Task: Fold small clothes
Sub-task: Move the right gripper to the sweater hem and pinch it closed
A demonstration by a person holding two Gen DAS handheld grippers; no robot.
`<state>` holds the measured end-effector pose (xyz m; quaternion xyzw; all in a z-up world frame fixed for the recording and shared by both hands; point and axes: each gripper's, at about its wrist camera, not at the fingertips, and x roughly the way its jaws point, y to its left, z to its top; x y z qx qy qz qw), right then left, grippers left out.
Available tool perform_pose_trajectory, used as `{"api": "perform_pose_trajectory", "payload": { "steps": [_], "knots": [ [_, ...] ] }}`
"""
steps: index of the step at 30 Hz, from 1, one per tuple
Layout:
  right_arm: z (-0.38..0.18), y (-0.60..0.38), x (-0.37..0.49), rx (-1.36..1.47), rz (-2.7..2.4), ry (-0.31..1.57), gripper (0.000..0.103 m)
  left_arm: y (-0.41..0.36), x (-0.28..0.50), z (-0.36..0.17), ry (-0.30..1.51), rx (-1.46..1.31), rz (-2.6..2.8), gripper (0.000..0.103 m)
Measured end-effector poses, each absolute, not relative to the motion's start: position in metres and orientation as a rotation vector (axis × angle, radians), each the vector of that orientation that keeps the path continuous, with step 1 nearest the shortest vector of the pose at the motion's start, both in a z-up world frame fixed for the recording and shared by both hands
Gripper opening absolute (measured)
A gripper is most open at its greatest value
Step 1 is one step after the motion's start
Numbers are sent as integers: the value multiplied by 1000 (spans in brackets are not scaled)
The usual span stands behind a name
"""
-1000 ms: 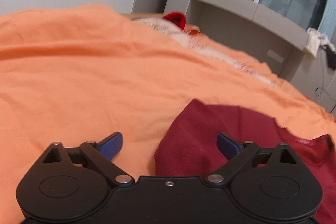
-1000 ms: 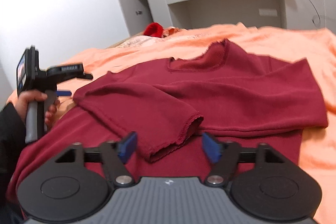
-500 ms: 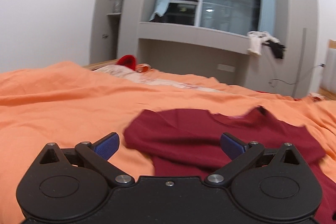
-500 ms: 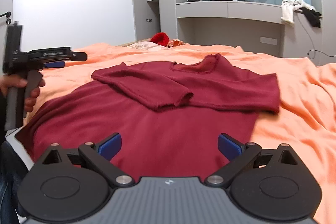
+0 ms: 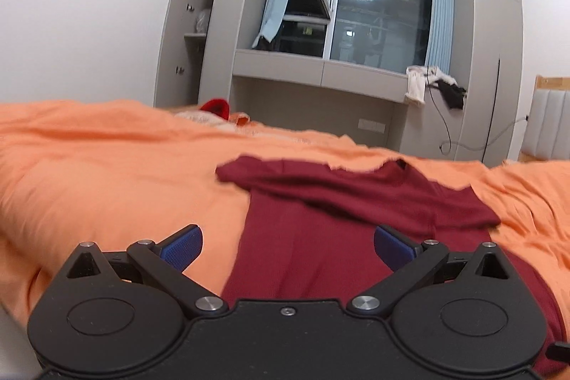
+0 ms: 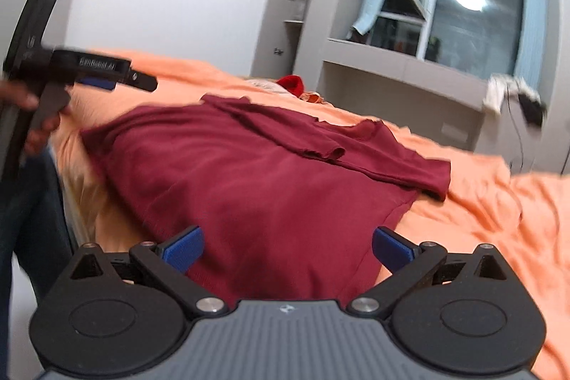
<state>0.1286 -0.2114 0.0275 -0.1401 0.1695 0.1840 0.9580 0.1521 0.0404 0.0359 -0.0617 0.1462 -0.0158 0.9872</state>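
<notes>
A dark red long-sleeved top [image 6: 270, 187] lies flat on the orange bed cover [image 6: 498, 202], both sleeves folded across its chest. It also shows in the left wrist view [image 5: 320, 237]. My right gripper [image 6: 288, 247] is open and empty, just above the top's near hem. My left gripper [image 5: 288, 246] is open and empty, over the top's left edge near the hem. In the right wrist view the left gripper [image 6: 107, 77] is held up at the far left, above the bed.
A red item and pale cloth [image 5: 215, 109] lie at the far end of the bed. Grey cabinets and a window ledge [image 5: 320, 73] stand beyond, with clothes [image 5: 434, 84] hanging off the ledge. The bed's near edge and the person's leg [image 6: 32, 219] are at lower left.
Both grippers have drawn back from the folded sleeves toward the top's near hem and tilted up. The right gripper's jaws have opened wider. The top lies as it did.
</notes>
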Motion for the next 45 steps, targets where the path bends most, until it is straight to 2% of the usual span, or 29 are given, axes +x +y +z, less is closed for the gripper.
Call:
{"api": "perform_pose_trajectory", "payload": {
  "steps": [9,19,27,29,33,35,42,43,44,45],
  "knots": [
    [-6,-178,120,-530,322,407,103,34,121,14,391,-76,-48,102],
    [-67,-148,127,-986,130,361,103,32,111,7,415,-72,-50,102],
    [-64,-145,136,-984,112,309,101,27,111,3,419,-39,-54,102],
    [-63,-142,133,-972,166,313,91,25,111,4,416,-28,-59,102],
    [-69,-136,131,-1033,163,284,77,19,111,2,413,11,-66,102],
    [-71,-135,129,-1030,164,290,65,16,110,1,409,27,-71,102],
    [-64,-135,118,-997,203,295,41,8,104,-1,381,76,-114,102],
    [-63,-135,117,-995,205,288,37,6,102,0,373,87,-125,102],
    [-62,-136,116,-992,209,282,27,4,101,0,364,100,-137,102],
    [-61,-137,113,-988,212,275,24,2,99,-1,356,112,-149,102]
  ]
}}
